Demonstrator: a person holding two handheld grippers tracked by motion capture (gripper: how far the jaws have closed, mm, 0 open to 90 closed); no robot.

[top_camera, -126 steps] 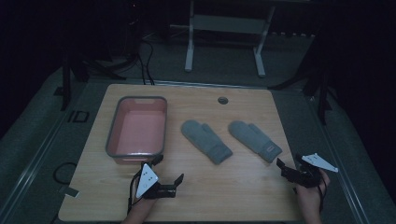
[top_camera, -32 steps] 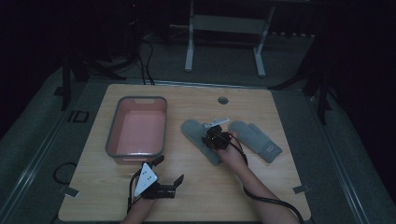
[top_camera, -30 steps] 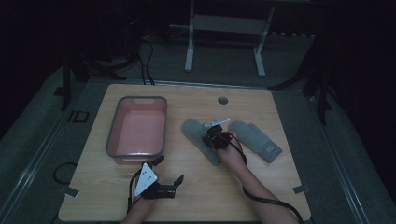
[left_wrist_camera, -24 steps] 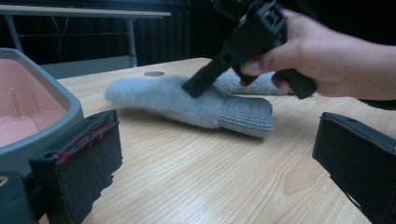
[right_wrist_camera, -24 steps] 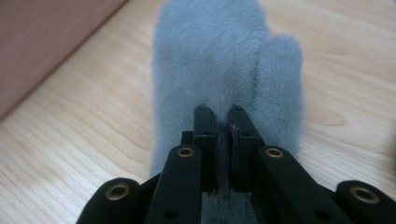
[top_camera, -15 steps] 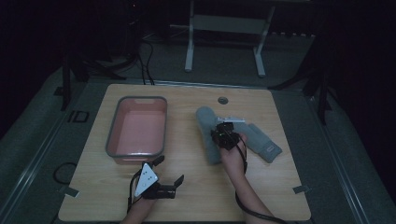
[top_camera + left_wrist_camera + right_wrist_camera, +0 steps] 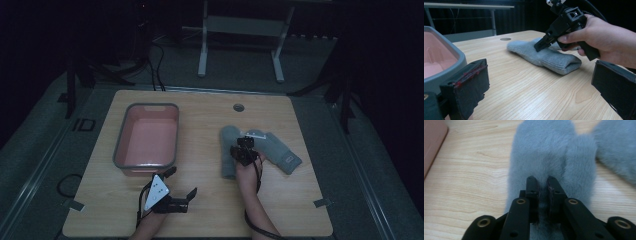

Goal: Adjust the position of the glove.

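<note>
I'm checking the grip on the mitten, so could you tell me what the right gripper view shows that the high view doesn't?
The right gripper view alone shows the right gripper with its jaws pinching a fold of fuzzy fabric. The high view alone shows the pink bin, the left gripper with open jaws near the table's front edge, and the whole tabletop. Both show the held grey mitten and the second mitten beside it.

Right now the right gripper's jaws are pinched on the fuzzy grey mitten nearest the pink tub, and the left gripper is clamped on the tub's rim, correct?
Not quite. The right gripper does pinch the fuzzy grey mitten nearest the pink tub, but the left gripper holds nothing: the left gripper view shows its jaws standing wide apart beside the tub, over bare wood.
</note>
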